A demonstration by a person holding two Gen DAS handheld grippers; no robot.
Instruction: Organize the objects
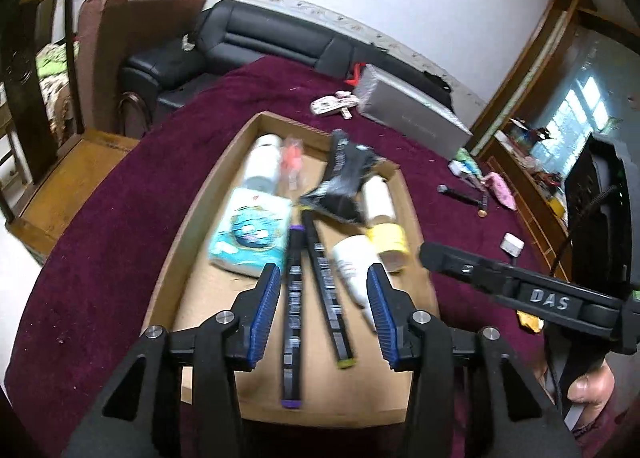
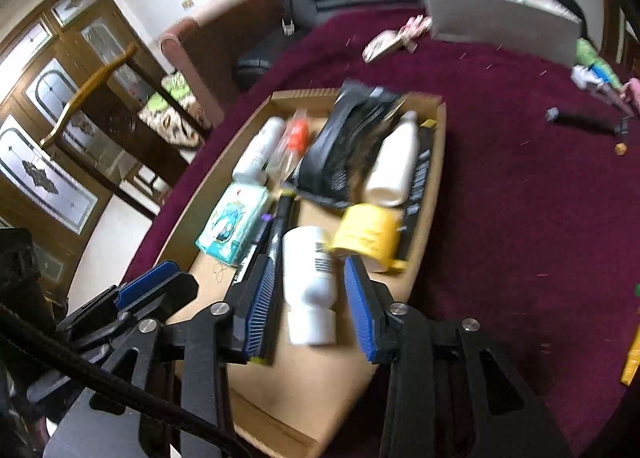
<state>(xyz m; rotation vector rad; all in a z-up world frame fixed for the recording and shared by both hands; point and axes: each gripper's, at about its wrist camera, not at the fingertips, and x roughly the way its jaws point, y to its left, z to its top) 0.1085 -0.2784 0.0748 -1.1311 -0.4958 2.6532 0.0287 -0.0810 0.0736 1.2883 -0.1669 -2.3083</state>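
A shallow cardboard box (image 1: 192, 218) (image 2: 436, 162) lies on a maroon cloth. In it are a tissue pack (image 1: 250, 234), a black pouch (image 1: 344, 182), a yellow jar (image 2: 368, 234), white bottles and an orange item (image 1: 292, 158). My left gripper (image 1: 324, 274) hangs open just above two dark markers, one purple-capped (image 1: 293, 310) and one yellow-capped (image 1: 328, 298). Both markers lie loose on the box floor between its blue pads. My right gripper (image 2: 308, 264) straddles a short white bottle (image 2: 310, 282) (image 1: 354, 266) that lies in the box. A small gap shows on each side, so it is open.
A long grey carton (image 1: 412, 110) (image 2: 500, 10) and a pink-white packet (image 1: 334, 104) lie at the far side of the cloth. A black pen (image 1: 460, 194), a small white block (image 1: 512, 244) and soft toys sit to the right. A black sofa (image 1: 272, 38) stands behind.
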